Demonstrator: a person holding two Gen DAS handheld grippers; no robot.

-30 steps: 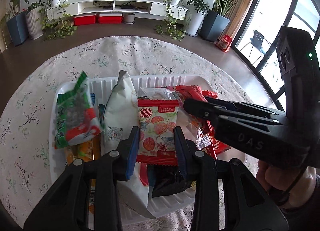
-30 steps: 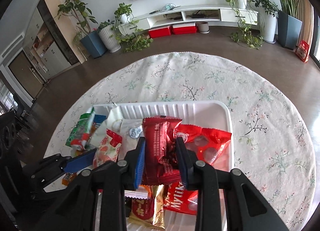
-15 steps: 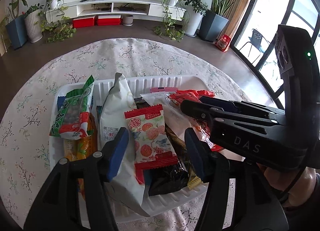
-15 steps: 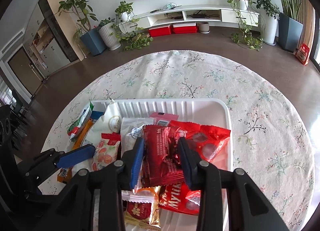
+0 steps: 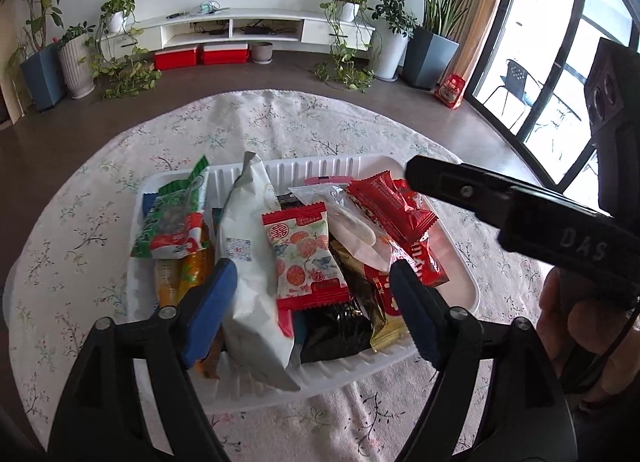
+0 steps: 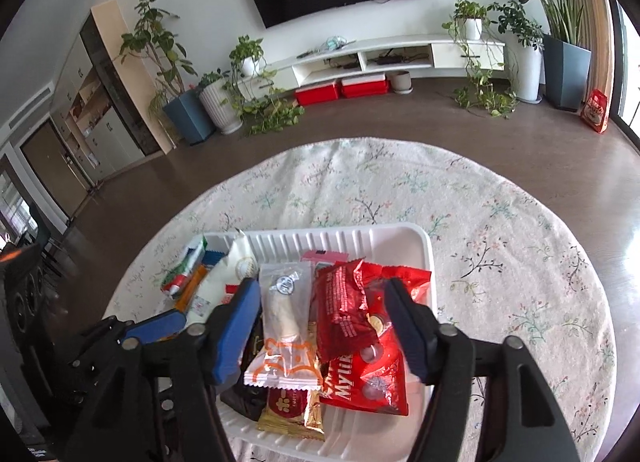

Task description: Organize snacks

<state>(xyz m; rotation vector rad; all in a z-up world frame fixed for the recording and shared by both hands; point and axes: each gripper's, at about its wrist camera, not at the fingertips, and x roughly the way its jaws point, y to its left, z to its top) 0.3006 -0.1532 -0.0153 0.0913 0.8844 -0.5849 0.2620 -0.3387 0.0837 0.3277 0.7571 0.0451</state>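
Observation:
A white ribbed tray [image 5: 328, 167] on the round floral tablecloth holds several snack packets. My left gripper [image 5: 312, 286] is open and empty, its jaws either side of a red-and-white fruit-print packet [image 5: 306, 258] lying in the tray. My right gripper [image 6: 320, 322] is open and empty above a dark red packet [image 6: 342, 312] and a clear white-bar packet [image 6: 282, 302]. A tall white bag [image 5: 244, 238] and a green packet [image 5: 176, 213] lie on the tray's left. The tray also shows in the right wrist view [image 6: 340, 238].
The right gripper's black body [image 5: 520, 205] crosses the right side of the left wrist view, with the hand [image 5: 580, 314] holding it. The left gripper [image 6: 152, 330] shows at lower left of the right wrist view. Bare tablecloth [image 6: 480, 229] surrounds the tray.
Both grippers opened and drew back upward. The left let go of the fruit-print packet and the right let go of the dark red packet; both packets now lie in the tray.

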